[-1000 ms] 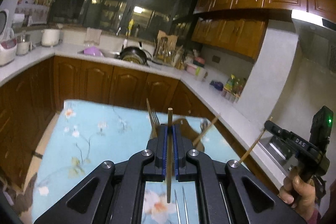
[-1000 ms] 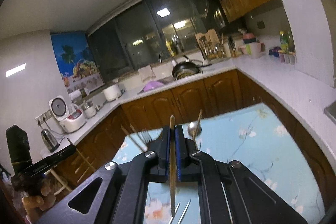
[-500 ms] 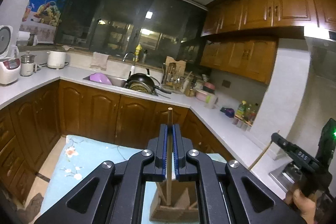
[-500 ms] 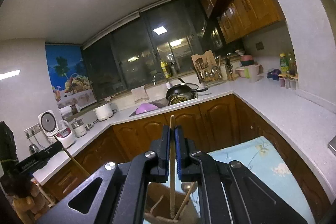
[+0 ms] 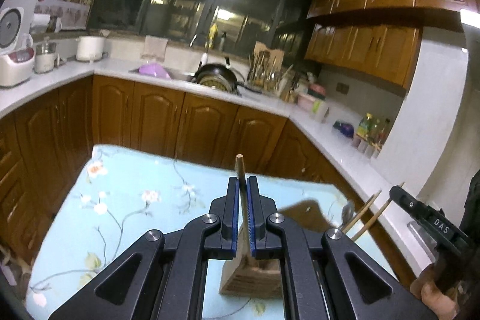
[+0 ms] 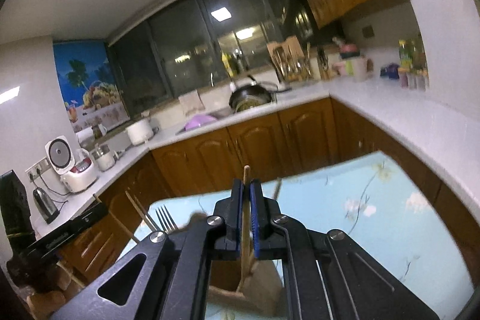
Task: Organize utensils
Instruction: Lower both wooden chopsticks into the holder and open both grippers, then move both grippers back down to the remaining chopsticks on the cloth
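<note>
Wooden and slim, a chopstick (image 5: 242, 200) stands nearly upright between the blue-lined fingers (image 5: 233, 218) of the left gripper (image 5: 243, 218), which are clamped on its shaft so that its blunt top pokes above them. The upright hold looks chosen so the stick can go down end first; its lower end hangs over the wooden utensil holder (image 5: 250, 278) that stands on the table (image 5: 120, 200), whose cloth is pale blue with a flower print. Whether the tip already sits inside a slot is hidden by the gripper body.

To the right in the left wrist view, a spoon (image 5: 348, 210) and two more chopsticks (image 5: 361, 210) lean out of the holder's far side, so that side is already partly filled.

Further right, the right gripper (image 6: 246, 218) is likewise closed on a second chopstick (image 6: 245, 218), held nearly upright above the same holder (image 6: 258, 284). Seen from the right wrist, this stick's lower end reaches down into an open compartment beside a wooden divider; I cannot tell whether it touches the bottom. A fork (image 6: 164, 219) stands tines up at the holder's left side, with another chopstick slanting just beside it. Judging by this, both sticks are about ready for release into the holder.
</note>
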Tool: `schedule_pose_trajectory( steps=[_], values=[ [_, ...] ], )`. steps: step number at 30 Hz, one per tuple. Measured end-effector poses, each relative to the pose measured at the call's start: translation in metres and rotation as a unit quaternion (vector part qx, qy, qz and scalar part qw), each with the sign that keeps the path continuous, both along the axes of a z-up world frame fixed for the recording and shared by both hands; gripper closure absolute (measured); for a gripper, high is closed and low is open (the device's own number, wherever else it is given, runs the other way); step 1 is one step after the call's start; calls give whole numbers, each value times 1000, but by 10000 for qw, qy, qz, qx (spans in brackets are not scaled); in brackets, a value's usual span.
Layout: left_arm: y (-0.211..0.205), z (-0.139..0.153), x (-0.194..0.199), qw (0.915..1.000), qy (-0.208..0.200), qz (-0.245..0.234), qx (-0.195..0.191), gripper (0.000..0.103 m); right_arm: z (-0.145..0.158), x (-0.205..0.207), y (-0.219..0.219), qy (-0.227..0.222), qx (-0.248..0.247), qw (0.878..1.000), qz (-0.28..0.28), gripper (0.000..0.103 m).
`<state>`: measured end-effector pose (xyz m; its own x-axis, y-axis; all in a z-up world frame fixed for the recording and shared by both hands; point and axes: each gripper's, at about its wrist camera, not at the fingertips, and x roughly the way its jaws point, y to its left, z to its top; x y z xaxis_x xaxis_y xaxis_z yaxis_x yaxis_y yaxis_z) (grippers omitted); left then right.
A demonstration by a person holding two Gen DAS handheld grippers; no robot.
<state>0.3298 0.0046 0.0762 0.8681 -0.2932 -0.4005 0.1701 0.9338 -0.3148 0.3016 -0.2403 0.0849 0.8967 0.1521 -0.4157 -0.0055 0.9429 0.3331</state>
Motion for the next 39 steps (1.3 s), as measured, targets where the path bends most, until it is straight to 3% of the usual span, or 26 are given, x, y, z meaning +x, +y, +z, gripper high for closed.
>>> schedule_pose_trajectory(
  steps=[5,14,16,18,20,22,26,30,39],
  values=[
    [-1,10,19,9999,53,-47,128,100,-11,0,-3,145,22,9999,-16,98],
    [12,18,14,9998,102,-71,148,99,-5,4,-2,245,49,9997,-19,97],
    [12,18,9,9998,138,-84,142,99,-6,5,0,275,71,9996,-20,92],
    [14,19,7,9995,252,-76,145,85,-5,4,1,286,135,9995,-15,91],
    [16,22,1,9997,229,-21,89,69,-6,3,-4,297,253,9992,5,77],
    [18,25,-10,9998,162,62,98,59,-4,-3,-6,246,363,9990,21,49],
    [25,28,-27,9996,197,161,99,48,1,-20,-12,91,476,9988,-116,37],
    [34,24,-55,9993,252,258,14,26,0,-47,-23,-42,788,9968,-160,5],
    [41,2,-106,9966,795,214,-33,22,-25,-107,-24,275,747,9964,-279,3]
  ],
)
